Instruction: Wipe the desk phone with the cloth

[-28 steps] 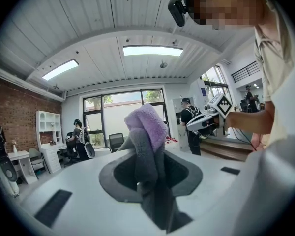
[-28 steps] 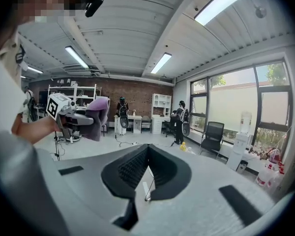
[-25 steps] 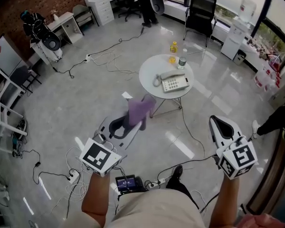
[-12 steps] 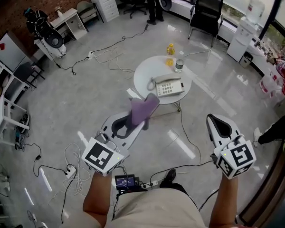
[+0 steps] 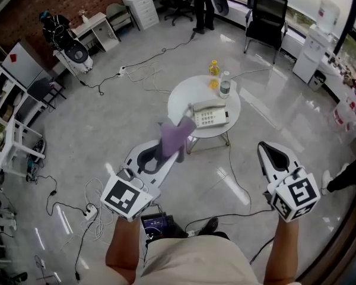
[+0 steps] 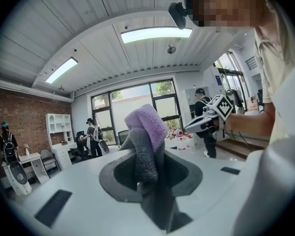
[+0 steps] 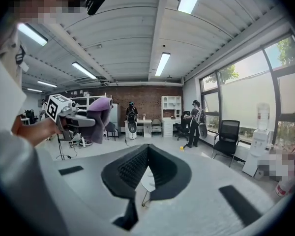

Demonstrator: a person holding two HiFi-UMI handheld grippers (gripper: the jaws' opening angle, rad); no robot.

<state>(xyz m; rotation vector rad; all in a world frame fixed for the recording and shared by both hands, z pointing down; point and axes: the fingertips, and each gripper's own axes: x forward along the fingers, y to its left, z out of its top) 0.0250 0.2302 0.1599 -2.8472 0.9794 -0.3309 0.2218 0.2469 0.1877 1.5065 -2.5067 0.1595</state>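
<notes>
Holding the cloth (image 5: pixel 175 136), the left claw (image 5: pixel 164 152) hangs near the table edge (image 5: pixel 175 103).

In the head view the purple cloth (image 5: pixel 175 136) covers the jaw tips of the left gripper (image 5: pixel 165 150) and the near left edge of the round table (image 5: pixel 181 97). The keys of the desk phone (image 5: pixel 209 116) are too small to tell apart. In the right gripper view the meeting jaws of the right gripper (image 7: pixel 146 154) hide nearly all of the table, leaving a white sliver, probably its top, and a thin leg; in the left gripper view the cloth blocks whatever lies straight ahead.
</notes>
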